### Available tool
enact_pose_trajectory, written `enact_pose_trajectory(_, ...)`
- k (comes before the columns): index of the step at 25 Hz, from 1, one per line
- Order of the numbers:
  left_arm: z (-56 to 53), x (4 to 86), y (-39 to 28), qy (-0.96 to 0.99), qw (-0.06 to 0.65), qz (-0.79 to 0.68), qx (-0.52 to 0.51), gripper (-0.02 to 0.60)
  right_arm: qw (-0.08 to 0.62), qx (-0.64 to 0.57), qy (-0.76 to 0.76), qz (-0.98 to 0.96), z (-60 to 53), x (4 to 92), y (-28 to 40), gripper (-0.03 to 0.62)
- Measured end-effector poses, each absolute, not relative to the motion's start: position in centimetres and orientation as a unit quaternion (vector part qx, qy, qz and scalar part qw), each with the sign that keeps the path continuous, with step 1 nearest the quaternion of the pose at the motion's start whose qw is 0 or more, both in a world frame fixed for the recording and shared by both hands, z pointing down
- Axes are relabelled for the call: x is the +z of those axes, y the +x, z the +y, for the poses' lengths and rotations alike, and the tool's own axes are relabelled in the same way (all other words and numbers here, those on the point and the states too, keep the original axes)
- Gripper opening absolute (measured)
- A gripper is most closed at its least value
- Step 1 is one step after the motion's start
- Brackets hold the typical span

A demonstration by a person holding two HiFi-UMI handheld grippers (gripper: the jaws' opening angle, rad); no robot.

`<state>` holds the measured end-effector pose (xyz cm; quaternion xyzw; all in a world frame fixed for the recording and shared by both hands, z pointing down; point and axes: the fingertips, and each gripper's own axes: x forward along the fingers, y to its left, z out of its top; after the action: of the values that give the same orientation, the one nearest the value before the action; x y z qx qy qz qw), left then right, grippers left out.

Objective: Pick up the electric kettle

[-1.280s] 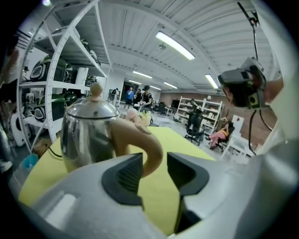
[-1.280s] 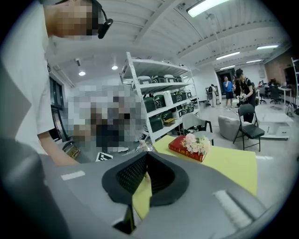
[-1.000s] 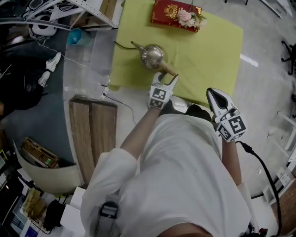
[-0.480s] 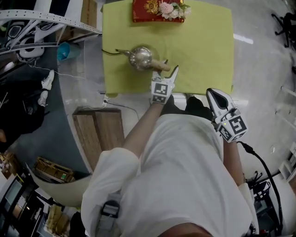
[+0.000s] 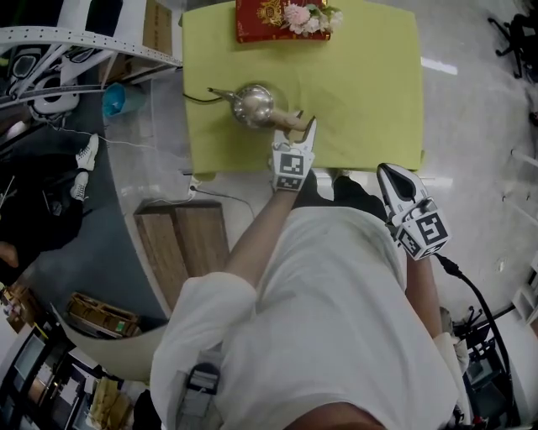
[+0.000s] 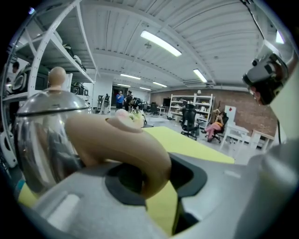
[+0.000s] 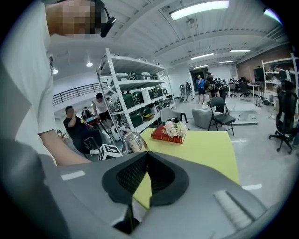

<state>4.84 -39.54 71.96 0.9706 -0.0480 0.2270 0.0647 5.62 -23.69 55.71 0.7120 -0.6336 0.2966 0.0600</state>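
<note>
A silver electric kettle (image 5: 255,105) with a tan handle (image 5: 291,123) stands near the front edge of the yellow table (image 5: 361,84). My left gripper (image 5: 296,134) reaches in from the front, its jaws on either side of the handle and closing. In the left gripper view the handle (image 6: 117,140) curves down between the pads in front of the kettle body (image 6: 42,135). A strip of yellow cloth still shows beside the handle at my left gripper (image 6: 156,179). My right gripper (image 5: 389,172) hangs off the table's front right, shut and empty, its tips meeting (image 7: 147,156).
A red book topped with flowers (image 5: 277,15) lies at the table's far edge. The kettle's black cord (image 5: 195,98) runs off the left side. A wooden bench (image 5: 185,243) stands on the floor at left, with shelving (image 7: 135,98) and seated people beyond.
The left gripper's jaws have narrowed around the kettle handle. The kettle has stayed put, and the right gripper has barely shifted.
</note>
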Motion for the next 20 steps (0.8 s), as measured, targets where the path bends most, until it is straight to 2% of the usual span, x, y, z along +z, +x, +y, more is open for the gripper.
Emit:
enact_pose_trajectory(9,-39.5,71.3,4.0,0.971,0.052,-0.032,0.23,0.123,0.064,0.291,0.714,-0.634,-23.5,55.1,5.8,0.005)
enact_pose_trajectory(14,-39.0,70.3,4.2,0.974,0.013,-0.003,0.228,0.123,0.062,0.289,0.718,-0.631,-23.4,55.1,6.0,0.005)
enact_pose_trajectory(20,-38.4,69.4,4.0,0.973,0.016,0.027,0.231,0.123,0.054,0.28,0.721,-0.631,-23.7,55.0,5.5,0.005)
